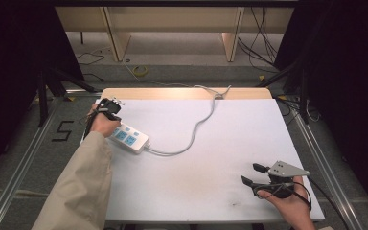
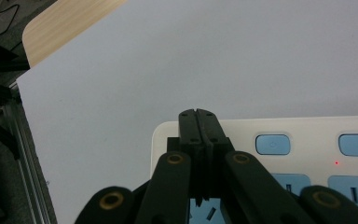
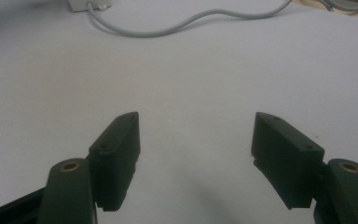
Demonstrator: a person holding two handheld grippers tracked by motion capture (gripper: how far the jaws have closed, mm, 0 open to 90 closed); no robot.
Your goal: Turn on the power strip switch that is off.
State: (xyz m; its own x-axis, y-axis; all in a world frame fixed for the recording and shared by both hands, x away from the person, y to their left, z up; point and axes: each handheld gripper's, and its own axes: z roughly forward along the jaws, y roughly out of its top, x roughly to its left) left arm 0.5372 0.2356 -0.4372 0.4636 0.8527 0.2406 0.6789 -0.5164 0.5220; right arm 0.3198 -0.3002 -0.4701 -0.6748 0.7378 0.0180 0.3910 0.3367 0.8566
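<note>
A white power strip (image 1: pixel 130 138) with blue sockets and blue switch buttons lies at the left of the white table (image 1: pixel 206 163). Its grey cable (image 1: pixel 191 132) runs to the table's far edge. My left gripper (image 1: pixel 111 106) sits over the strip's far end. In the left gripper view its jaws are pressed together, with nothing between them, tips (image 2: pixel 198 116) over the strip's end (image 2: pixel 303 140); a small red light glows there. My right gripper (image 1: pixel 251 174) rests near the front right corner, open and empty (image 3: pixel 196 140), pointing toward the cable (image 3: pixel 186 23).
The table's wooden far edge (image 1: pixel 182 92) shows behind the white sheet. Metal rails (image 1: pixel 24 158) run along both sides of the table. Cables lie on the floor beyond, and dark curtains stand left and right.
</note>
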